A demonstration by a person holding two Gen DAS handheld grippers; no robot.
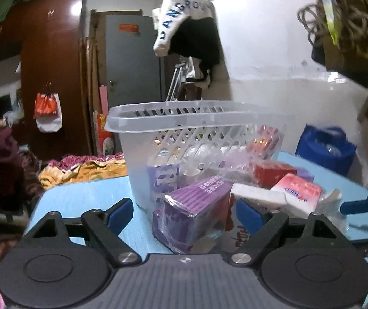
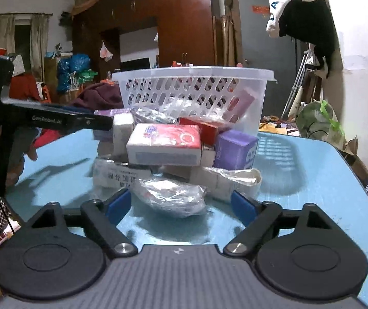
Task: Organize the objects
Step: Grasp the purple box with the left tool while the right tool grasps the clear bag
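Observation:
A clear plastic basket (image 1: 173,114) stands on the blue table (image 1: 81,195); it also shows in the right wrist view (image 2: 194,76). A pile of small boxes and wrapped packets lies in front of it. My left gripper (image 1: 184,213) is open, its fingers either side of a purple wrapped box (image 1: 197,206). My right gripper (image 2: 181,206) is open, its fingers either side of a clear plastic packet (image 2: 171,195). A red-and-white box (image 2: 163,144) and a purple box (image 2: 235,149) sit behind. The left gripper's body (image 2: 42,121) shows at the left.
The table edge (image 2: 351,170) curves at the right. A blue bag (image 1: 325,149) stands past the table. Clothes hang on the wall (image 1: 191,25). A wardrobe (image 1: 50,64) and cluttered bedding (image 1: 81,167) lie beyond the table.

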